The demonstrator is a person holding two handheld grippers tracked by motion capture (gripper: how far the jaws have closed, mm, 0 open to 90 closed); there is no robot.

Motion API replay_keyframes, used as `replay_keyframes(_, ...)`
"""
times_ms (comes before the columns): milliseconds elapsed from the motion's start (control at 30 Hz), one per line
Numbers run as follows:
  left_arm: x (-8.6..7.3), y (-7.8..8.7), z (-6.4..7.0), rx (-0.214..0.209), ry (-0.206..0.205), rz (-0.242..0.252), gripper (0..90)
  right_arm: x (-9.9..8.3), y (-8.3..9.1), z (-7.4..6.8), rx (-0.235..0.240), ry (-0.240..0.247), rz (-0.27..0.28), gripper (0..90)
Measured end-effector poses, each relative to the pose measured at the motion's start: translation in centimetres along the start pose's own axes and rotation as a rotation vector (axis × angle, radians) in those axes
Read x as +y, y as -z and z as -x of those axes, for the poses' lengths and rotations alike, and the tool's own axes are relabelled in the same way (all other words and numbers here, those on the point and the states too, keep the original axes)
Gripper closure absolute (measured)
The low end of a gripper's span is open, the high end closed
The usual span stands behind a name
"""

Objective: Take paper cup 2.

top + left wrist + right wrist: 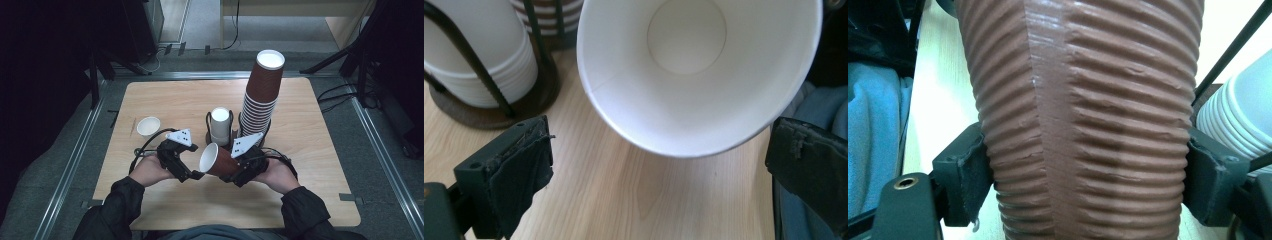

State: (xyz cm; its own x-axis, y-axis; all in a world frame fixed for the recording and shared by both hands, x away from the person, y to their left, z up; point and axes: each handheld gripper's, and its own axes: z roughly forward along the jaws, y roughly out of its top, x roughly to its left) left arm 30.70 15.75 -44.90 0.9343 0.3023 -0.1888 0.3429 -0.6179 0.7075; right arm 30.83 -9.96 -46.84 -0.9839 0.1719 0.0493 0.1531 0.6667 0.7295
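Held cup (218,160): brown ribbed paper outside, plain white inside; tipped on its side above the surface (310,150), white mouth turned toward the person's left.
Grip: pinched across its ribbed wall (1088,125) between both jaws of the right tool (239,172).
Mouth: wide, round and empty (694,65), facing the spread jaws of the left tool (192,175), not touching them.
Position: near the front middle of the surface, between the two hands, just in front of the cup racks.
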Motion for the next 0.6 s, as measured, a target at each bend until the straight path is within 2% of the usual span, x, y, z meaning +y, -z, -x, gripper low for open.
replay_keyframes(33,-0.1,0.0,-0.1,-0.015,0.010,0.028,0.0,0.0,0.0,0.0,0.000,0.003,0.003,19.4)
replay_keyframes(100,-0.3,-0.1,-0.2,-0.018,0.020,0.058,0.0,0.0,0.1,0.0,0.000,0.000,0.005,19.4)
replay_keyframes(200,-0.4,-0.5,-0.1,-0.003,0.014,0.066,0.0,0.0,0.1,0.0,0.002,-0.004,0.012,19.4)
replay_keyframes(333,-0.2,-1.0,0.2,-0.023,0.013,0.074,0.0,0.0,0.2,0.0,0.005,-0.003,0.020,19.4)
replay_keyframes(467,0.2,-1.1,0.3,-0.050,0.025,0.125,0.0,0.1,0.0,-0.1,0.014,-0.001,0.031,19.4)
replay_keyframes(600,0.6,-1.3,0.6,-0.050,0.021,0.141,0.0,0.2,-0.2,-0.2,0.027,-0.004,0.041,19.4)
